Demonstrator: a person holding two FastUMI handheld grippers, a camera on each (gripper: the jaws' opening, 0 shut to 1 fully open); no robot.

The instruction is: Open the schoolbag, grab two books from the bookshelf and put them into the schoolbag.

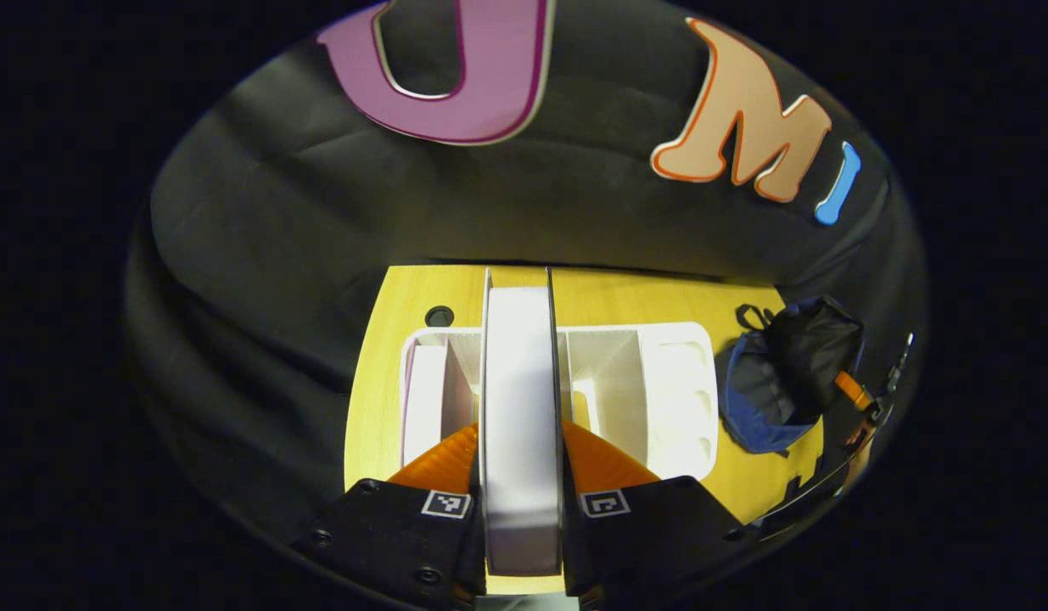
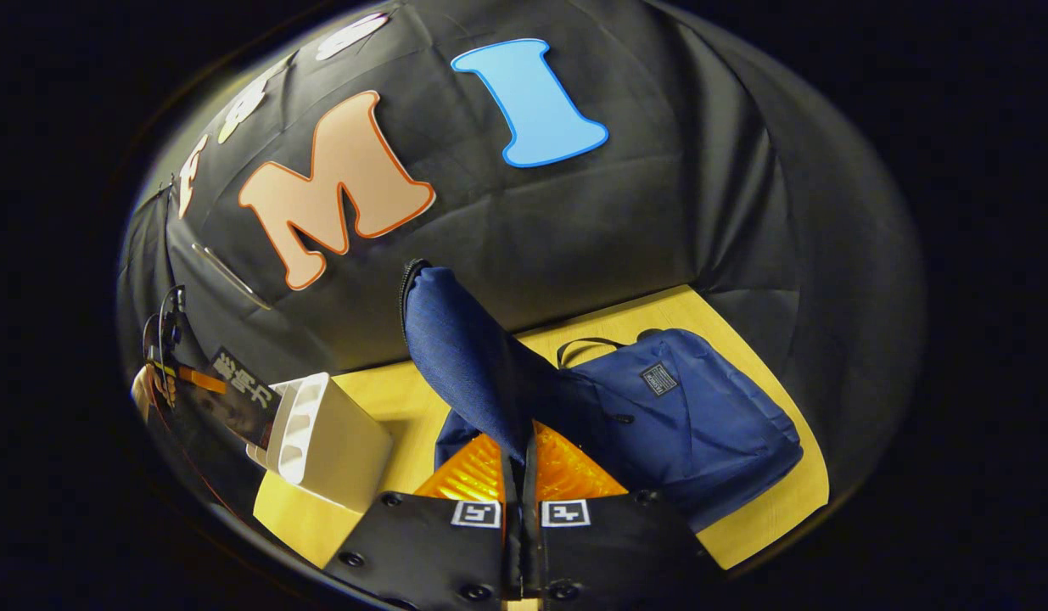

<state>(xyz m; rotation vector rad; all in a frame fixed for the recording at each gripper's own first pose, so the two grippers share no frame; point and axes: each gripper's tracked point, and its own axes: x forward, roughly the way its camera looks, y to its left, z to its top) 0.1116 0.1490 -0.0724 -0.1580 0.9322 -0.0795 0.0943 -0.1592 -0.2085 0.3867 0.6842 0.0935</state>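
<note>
Left gripper view: left gripper (image 1: 520, 475) clamped on upright white book (image 1: 520, 399), orange fingers (image 1: 439, 462) pressed to both covers, frame centre. Behind it, white bookshelf (image 1: 659, 382) on yellow table (image 1: 379, 407); schoolbag (image 1: 787, 382) at right edge, black cloth wall (image 1: 277, 255) above.

Right gripper view: right gripper (image 2: 520, 501) closed narrow on schoolbag's blue flap (image 2: 464, 356), lifted at centre. Bag body right of centre on table (image 2: 778, 509); bookshelf (image 2: 328, 441) lower left; other gripper with dark-covered book at far left edge.
</note>
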